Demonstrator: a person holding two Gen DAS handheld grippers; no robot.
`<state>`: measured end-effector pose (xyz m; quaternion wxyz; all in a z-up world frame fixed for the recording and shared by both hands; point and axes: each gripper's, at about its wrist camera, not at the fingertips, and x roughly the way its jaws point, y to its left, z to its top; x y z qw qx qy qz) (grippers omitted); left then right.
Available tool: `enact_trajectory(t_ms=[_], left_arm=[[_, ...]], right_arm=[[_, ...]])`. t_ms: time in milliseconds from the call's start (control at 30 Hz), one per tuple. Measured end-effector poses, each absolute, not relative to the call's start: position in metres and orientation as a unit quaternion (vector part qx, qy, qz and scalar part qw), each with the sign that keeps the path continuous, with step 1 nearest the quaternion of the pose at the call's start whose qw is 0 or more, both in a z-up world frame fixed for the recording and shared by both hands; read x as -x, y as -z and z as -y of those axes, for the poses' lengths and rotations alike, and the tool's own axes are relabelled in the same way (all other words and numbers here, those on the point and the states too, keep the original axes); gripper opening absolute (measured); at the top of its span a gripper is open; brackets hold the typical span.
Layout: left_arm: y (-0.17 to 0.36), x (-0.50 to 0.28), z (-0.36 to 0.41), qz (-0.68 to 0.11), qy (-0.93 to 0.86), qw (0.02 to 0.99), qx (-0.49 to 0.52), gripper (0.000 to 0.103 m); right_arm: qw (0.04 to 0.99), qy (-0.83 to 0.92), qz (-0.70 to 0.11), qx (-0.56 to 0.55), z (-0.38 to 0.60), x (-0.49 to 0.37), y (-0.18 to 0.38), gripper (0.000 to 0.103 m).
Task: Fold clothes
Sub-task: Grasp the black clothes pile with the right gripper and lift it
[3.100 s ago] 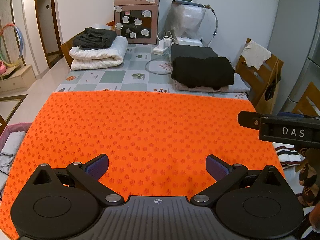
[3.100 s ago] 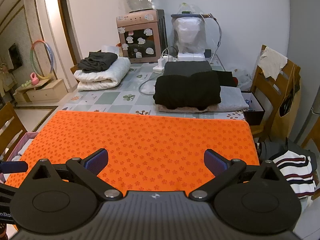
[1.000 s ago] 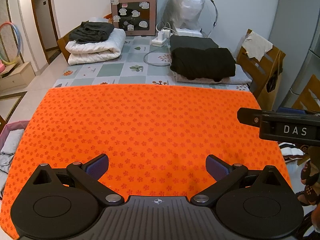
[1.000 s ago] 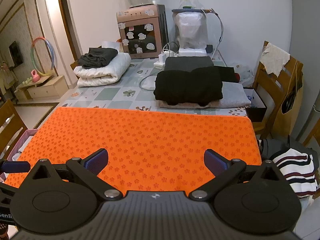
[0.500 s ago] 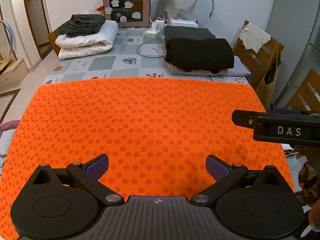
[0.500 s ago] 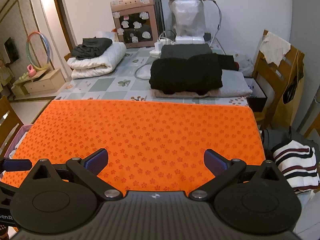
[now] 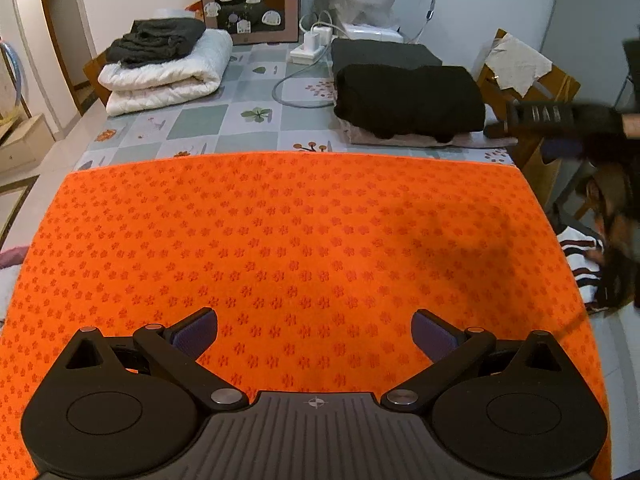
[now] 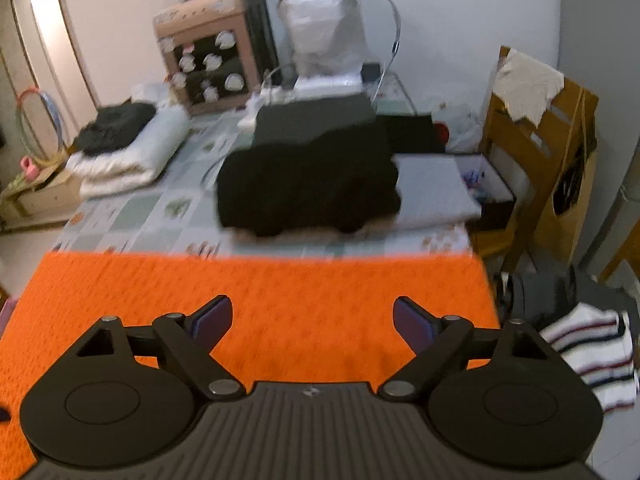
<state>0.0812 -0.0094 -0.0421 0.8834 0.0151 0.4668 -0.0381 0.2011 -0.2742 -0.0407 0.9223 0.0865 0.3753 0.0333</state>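
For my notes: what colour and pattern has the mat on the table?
The mat is bright orange with small darker flower-like prints; the left wrist view shows it best.

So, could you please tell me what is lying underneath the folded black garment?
Under the black garment a pale pinkish folded layer shows along its front edge, and a grey one beside it. How many pieces lie beneath is hidden.

Matte black left gripper and right gripper: ribbed bodies, silver pivot screws, purple-padded jaws.
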Motion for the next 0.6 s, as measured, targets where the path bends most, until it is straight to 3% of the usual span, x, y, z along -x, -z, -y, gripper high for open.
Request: enact_trajectory(t_ms=[433, 600], left_arm=[[0.059, -0.114, 0.005, -0.480, 0.014, 0.877, -0.012, 0.103], [0.059, -0.117, 0.001, -0.473, 0.001, 0.881, -0.014, 0.102]], right_arm=[[0.924, -0.018, -0.374, -0.078, 0.308, -0.355, 0.071, 0.075], [0.918, -0.032, -0.383, -0.096, 0.315, -0.388, 0.085, 0.051]])
